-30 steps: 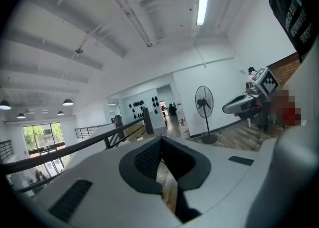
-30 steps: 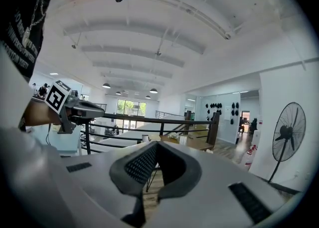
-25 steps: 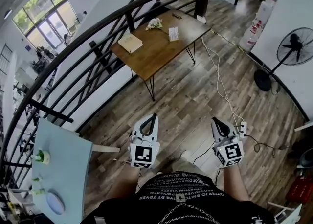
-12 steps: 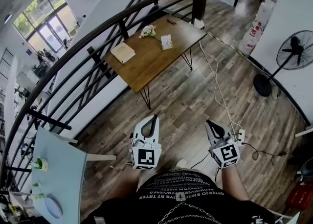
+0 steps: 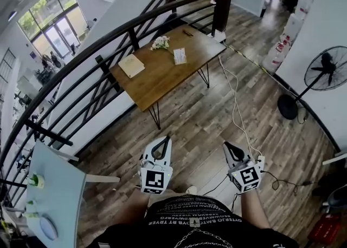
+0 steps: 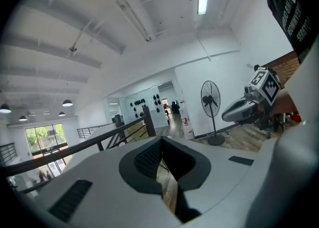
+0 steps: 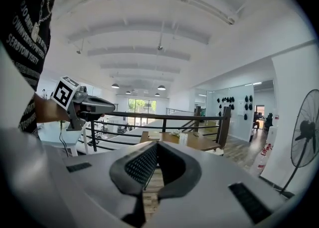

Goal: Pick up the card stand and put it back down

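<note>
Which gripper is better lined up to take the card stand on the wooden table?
The right gripper, marginally: its own view has the card stand just above its shut jaws, while the left gripper has no sight of it. Both are far off and shut.

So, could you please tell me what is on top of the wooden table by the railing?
A tan book, white flowers, the card stand and a small dark item, too small to identify. Only the tabletop beneath them is hidden.

Black shirt (image 5: 162,230) with white lettering
</note>
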